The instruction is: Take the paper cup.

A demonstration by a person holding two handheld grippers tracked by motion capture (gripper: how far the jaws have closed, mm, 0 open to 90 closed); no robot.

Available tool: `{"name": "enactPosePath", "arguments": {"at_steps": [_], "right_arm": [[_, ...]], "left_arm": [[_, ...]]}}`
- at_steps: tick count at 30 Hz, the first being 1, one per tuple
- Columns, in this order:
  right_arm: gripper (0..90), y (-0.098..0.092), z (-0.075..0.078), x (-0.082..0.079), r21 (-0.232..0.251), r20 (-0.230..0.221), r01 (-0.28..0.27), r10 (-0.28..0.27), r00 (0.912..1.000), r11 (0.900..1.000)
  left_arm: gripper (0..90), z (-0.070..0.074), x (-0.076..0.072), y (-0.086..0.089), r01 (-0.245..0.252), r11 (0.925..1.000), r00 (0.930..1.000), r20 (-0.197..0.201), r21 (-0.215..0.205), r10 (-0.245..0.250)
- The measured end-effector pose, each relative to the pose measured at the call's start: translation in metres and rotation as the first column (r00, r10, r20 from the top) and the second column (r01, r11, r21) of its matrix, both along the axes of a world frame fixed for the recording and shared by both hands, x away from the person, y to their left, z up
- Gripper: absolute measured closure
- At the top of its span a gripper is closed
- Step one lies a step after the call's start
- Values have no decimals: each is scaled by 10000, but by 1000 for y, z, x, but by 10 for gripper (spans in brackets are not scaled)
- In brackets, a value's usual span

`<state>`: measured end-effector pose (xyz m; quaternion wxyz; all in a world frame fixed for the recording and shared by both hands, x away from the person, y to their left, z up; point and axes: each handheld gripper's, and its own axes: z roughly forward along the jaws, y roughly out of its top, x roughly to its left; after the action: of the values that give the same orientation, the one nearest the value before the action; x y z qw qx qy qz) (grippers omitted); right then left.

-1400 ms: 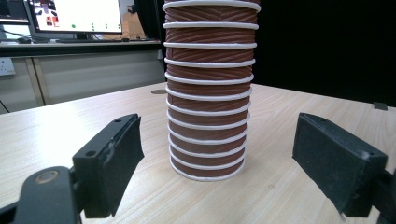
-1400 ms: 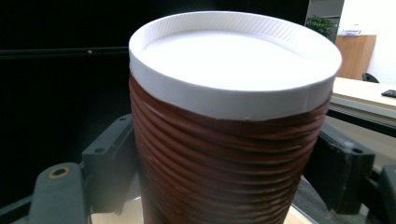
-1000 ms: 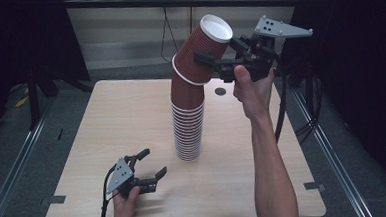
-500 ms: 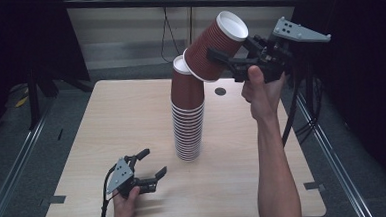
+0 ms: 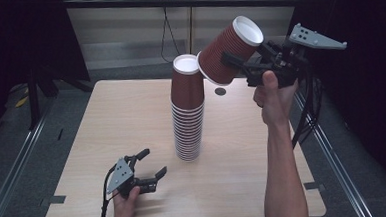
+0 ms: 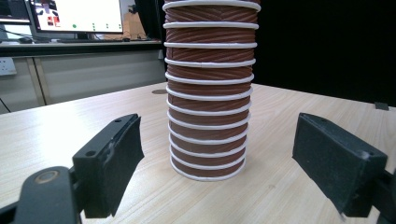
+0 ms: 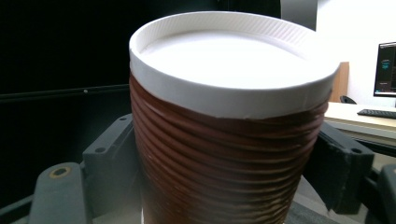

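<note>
Holding a single brown paper cup (image 5: pixel 230 51) aloft in the right gripper (image 5: pixel 241 66), jaws clenched on the cup's ribbed side wall, one pad pressing on each flank. Tilting the cup so that its white closed base is pointing up and away from the jaws while its open mouth is hanging down toward the stack of cups (image 5: pixel 187 114), the lower rim sitting just beside the stack's top, whether touching or apart being impossible to tell. Filling the span between the right jaws in the right gripper view, with the cup (image 7: pixel 229 135) rising straight out from between the two black pads and its white base ahead of the jaw tips. Resting the left gripper (image 5: pixel 151 163) low on the light wooden worktop (image 5: pixel 106 118), jaws released and spread wide with nothing between them. Standing ahead of those open jaws in the left gripper view, beyond the pad tips and centred in the gap, the stack of cups (image 6: pixel 209 88) sitting upright on the worktop (image 6: pixel 70 126), clear of both pads. Showing, farther back past the left jaws, a monitor (image 6: pixel 74 16) on a counter. Gripping the right tool from below with the right hand (image 5: pixel 275 96), forearm reaching up from the near edge; wrapping the left hand (image 5: pixel 123 210) around the left tool close to the worktop's near edge.
</note>
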<state>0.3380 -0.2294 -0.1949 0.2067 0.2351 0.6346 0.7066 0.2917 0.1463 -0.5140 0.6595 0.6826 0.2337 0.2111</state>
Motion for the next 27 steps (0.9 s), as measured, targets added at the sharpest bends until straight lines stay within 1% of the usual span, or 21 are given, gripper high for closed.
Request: {"name": "enactPosePath", "arguments": {"at_steps": [1, 4, 7, 11, 13, 14, 15, 17, 18, 19, 20, 22, 23, 24, 25, 26, 27], "right_arm": [[194, -3, -2, -2, 8, -14, 99, -99, 10000, 10000], [194, -5, -4, -5, 32, -24, 137, -137, 9999, 9999], [194, -9, -9, -7, -35, -155, 204, -204, 9997, 9998], [194, -12, -14, -8, -81, -254, 263, -265, 9993, 9996], [194, -15, -19, -7, -169, -401, 328, -334, 9986, 9993], [194, -15, -19, -7, -169, -401, 328, -334, 9986, 9993], [194, -17, -24, -7, -253, -494, 388, -400, 9980, 9989], [194, -18, -27, -6, -340, -559, 446, -465, 9974, 9984], [194, -19, -28, -6, -392, -604, 480, -503, 9969, 9981], [194, -20, -30, -7, -466, -668, 507, -538, 9963, 9976], [194, -21, -31, -7, -468, -708, 524, -557, 9959, 9975], [194, -22, -35, -9, -500, -781, 557, -595, 9952, 9972], [194, -22, -36, -9, -486, -802, 562, -600, 9950, 9972], [194, -23, -39, -10, -514, -826, 578, -620, 9947, 9970], [194, -24, -42, -12, -553, -888, 584, -632, 9940, 9968], [194, -24, -47, -12, -593, -996, 593, -650, 9929, 9965], [194, -25, -50, -13, -617, -1051, 598, -661, 9923, 9963]], "left_arm": [[156, 0, 0, 0, -3, 10000, 10000, -1, -5, 3], [156, 0, 0, 0, -32, 10000, 10000, -43, -6, 32], [155, 0, 0, 0, -40, 10000, 10000, -74, -69, 40], [154, 0, 0, 0, -23, 10000, 10000, -3, 19, 23], [154, 0, 1, 0, -95, 9999, 9999, -103, -104, 94], [154, 0, 1, 0, -95, 9999, 9999, -103, -104, 94], [154, 0, 0, -1, -119, 9999, 9999, -78, -39, 119], [155, 0, 0, -1, -129, 9999, 9999, -83, -35, 129], [155, 1, 1, 0, -81, 9999, 10000, 12, 109, 81], [155, 0, 0, -1, -128, 9998, 9997, -200, -128, 125], [155, 1, 2, 0, -89, 10000, 9999, -130, -23, 89], [155, 1, 2, -1, -209, 9998, 9990, -389, -13, 208], [155, 1, 2, -1, -149, 9999, 9991, -403, 3, 149], [156, 2, 2, -2, -182, 9998, 9984, -540, 68, 186], [157, 3, 2, -3, -269, 9994, 9971, -712, 238, 285], [157, 3, 3, -4, -200, 9990, 9975, -674, 387, 226], [157, 4, 4, -3, -106, 9982, 9985, -532, 597, 138]]}}
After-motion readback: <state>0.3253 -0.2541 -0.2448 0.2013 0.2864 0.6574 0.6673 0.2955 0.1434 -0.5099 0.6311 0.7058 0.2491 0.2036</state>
